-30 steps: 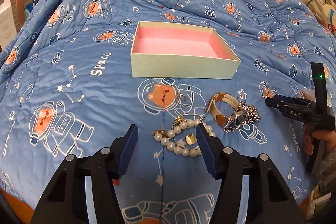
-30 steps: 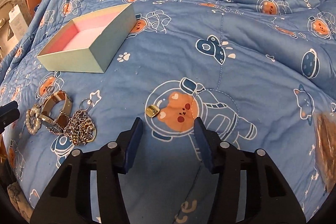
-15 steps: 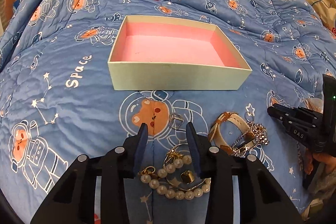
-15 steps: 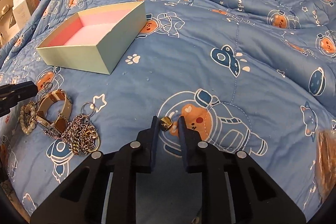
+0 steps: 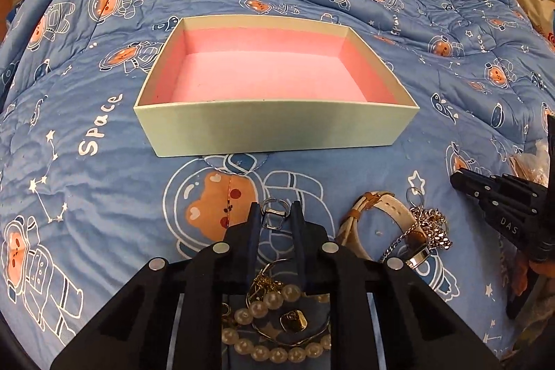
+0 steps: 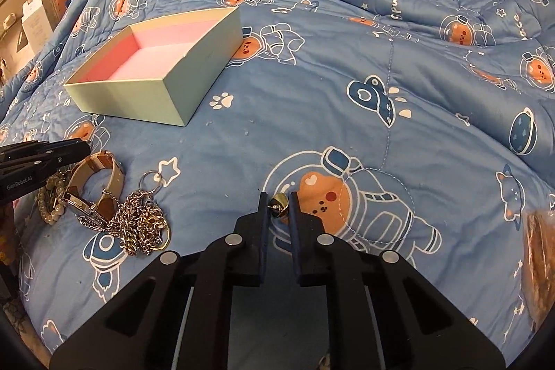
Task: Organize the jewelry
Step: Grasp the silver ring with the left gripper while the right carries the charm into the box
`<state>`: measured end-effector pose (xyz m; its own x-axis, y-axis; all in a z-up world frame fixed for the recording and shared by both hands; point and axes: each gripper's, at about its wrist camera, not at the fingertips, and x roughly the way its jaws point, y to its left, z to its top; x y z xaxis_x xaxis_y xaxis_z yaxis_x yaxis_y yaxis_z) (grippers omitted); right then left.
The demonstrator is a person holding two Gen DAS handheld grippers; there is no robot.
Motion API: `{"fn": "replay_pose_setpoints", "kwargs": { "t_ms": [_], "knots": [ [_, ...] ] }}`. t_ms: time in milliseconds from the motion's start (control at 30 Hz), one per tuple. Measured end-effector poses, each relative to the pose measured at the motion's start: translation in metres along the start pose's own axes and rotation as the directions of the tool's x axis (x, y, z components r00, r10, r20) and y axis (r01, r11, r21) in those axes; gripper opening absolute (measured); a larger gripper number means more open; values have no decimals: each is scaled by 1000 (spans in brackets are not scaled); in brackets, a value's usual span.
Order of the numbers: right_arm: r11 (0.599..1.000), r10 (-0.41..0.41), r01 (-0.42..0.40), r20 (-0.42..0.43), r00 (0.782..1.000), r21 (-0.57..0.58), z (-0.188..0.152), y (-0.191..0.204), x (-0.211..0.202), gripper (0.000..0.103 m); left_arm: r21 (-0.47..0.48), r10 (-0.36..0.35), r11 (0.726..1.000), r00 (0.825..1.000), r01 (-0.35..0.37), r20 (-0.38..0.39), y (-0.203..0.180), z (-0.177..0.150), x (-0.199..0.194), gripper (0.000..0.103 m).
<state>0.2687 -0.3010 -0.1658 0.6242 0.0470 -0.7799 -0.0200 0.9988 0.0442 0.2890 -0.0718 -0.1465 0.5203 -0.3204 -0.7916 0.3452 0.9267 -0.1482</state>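
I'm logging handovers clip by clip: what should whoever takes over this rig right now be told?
Left gripper: fingers just closed on the small silver ring.
Right gripper: fingers just closed on the small gold stud earring.
The pale green cardboard box with pink lining holds nothing yet.
Left on the blue space-print quilt: pearl bracelet, tan-strap watch, silver chain.
Next: carry both pieces to the box.

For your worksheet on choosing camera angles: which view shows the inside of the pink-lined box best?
The left wrist view: it faces the pink-lined box squarely, showing the whole floor, with nothing in it. The right wrist view sees it obliquely from one corner; the near walls hide part of the floor.
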Motion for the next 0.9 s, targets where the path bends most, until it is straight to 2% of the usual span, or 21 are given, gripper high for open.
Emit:
{"fn": "replay_pose_setpoints", "kwargs": {
  "t_ms": [133,233,400,533,633,700,900],
  "knots": [
    [1000,27,-27,7,1000,-12,2,4,-9,11,-19,-12,1000,1000,12,19,3,0,-10,17],
    [995,101,-101,6,995,-12,8,12,-19,11,-33,-28,999,999,29,36,7,1,-22,17],
    [964,260,-259,10,966,-69,32,43,-35,12,-41,-67,997,995,70,73,11,15,-43,17],
    [936,331,-324,30,943,-140,64,71,-44,12,-19,-73,997,992,76,101,15,40,-53,17],
    [922,349,-337,33,937,-192,88,87,-42,12,5,-70,998,992,69,102,18,60,-50,17],
    [920,337,-323,27,941,-220,102,94,-36,12,10,-64,998,994,64,85,21,72,-42,17],
    [915,298,-307,-76,952,-260,129,112,12,12,-37,-83,996,997,83,-3,37,102,-8,17]
  ]
}}
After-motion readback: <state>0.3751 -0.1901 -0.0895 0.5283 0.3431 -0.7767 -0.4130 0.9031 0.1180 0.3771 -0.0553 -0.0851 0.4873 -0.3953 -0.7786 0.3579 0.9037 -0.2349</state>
